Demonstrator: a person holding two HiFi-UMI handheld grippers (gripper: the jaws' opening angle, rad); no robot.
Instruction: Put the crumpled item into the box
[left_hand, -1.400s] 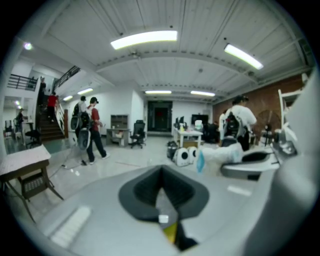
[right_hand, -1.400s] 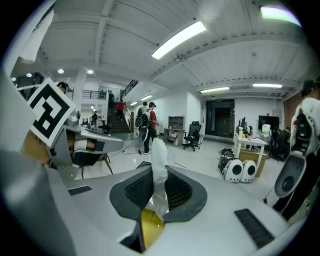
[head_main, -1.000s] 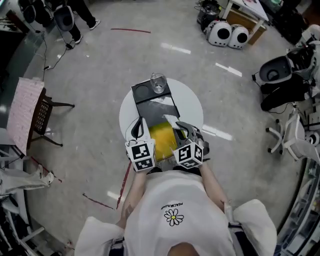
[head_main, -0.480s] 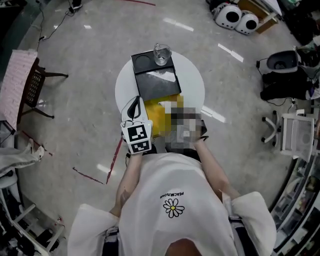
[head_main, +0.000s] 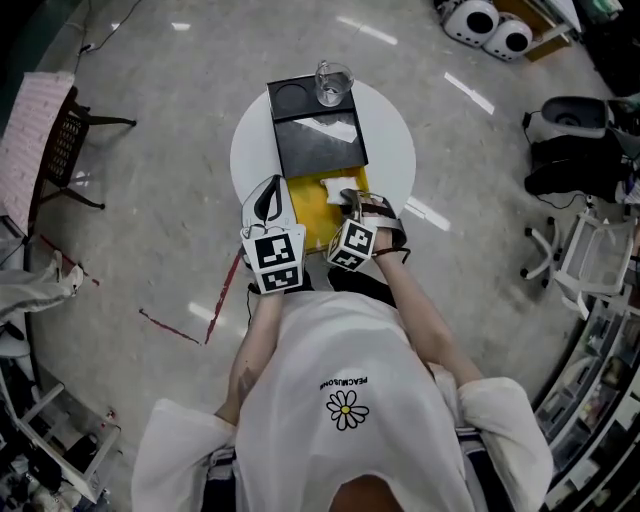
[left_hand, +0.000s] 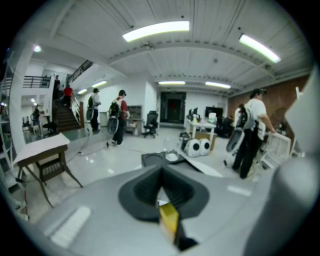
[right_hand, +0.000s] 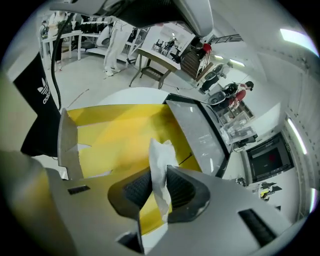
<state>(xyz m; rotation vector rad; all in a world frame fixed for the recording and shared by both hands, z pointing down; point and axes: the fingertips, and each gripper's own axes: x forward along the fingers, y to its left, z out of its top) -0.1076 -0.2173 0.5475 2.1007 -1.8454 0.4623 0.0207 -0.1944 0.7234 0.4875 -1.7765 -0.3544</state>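
Round white table (head_main: 392, 150) on grey floor (head_main: 150, 150). Item one: yellow box (right_hand: 115, 135), open, at the table's near edge, beside a black tray (head_main: 315, 150) bearing a glass (head_main: 332, 82). Item two: crumpled item (right_hand: 159, 155), white, upright between the pads of my right gripper (right_hand: 159, 187), over the box's hollow; jaws have just been easing apart, pads touching it on both sides. My left gripper (left_hand: 161, 190) is clamped on the box flap (left_hand: 169, 220).

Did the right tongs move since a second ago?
Yes. The right tongs came down and forward over the yellow box, with the crumpled paper between their jaws, which have just been opening slightly.
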